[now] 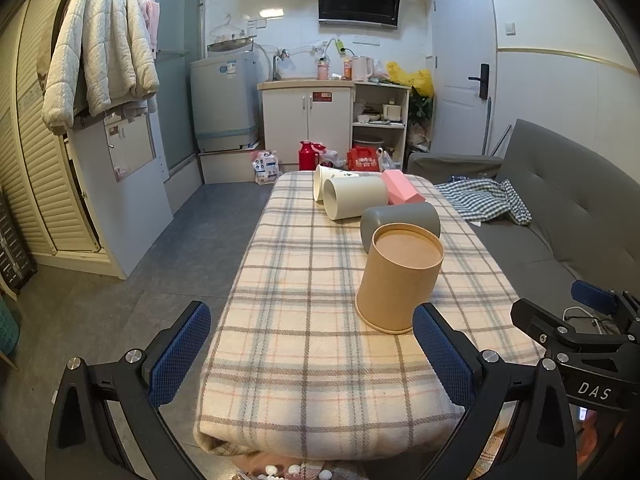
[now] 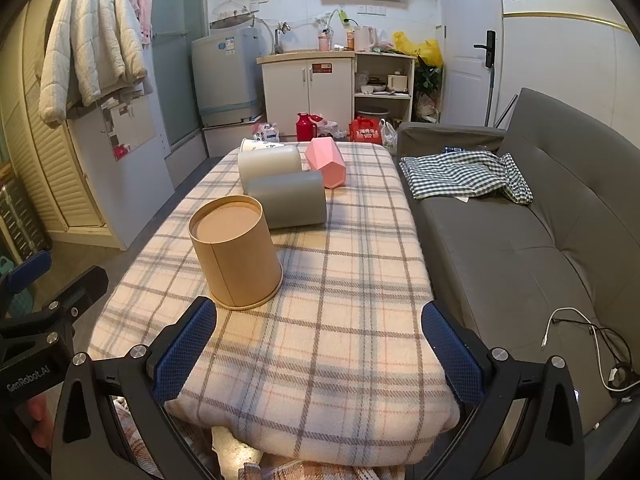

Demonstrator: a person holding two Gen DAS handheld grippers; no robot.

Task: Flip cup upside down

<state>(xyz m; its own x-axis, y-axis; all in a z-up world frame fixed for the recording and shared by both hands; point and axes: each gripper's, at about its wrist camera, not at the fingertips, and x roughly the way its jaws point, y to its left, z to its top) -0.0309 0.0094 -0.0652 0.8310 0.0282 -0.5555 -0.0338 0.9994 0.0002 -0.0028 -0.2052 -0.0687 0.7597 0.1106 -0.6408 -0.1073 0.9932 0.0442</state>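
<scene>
With both of my grippers drawn back at the near edge of the table (image 2: 340, 360), I see the tan cup (image 2: 236, 254) standing mouth-down on the plaid blanket (image 1: 304, 360), its flat base facing up and its wider rim resting on the cloth. It sits toward the near end, closer to the sofa-side edge than the floor-side one. My left gripper (image 1: 312, 354) is spread wide and carries nothing; its right blue pad (image 1: 442, 354) is just beside the cup's rim, though I cannot tell whether it touches. My right gripper (image 2: 320, 354) is spread just as wide and holds nothing, with its left pad (image 2: 186, 350) near the cup's rim but apart from it.

Just behind the tan cup lies a grey cup (image 2: 290, 200) on its side. Farther along the table a cream cup (image 1: 354, 198) lies on its side too, with a white paper cup (image 1: 320, 182) behind it at the far edge and a pink faceted cup (image 2: 326, 162) beside them. A checked cloth (image 2: 468, 174) lies on the grey sofa (image 2: 540, 240).
</scene>
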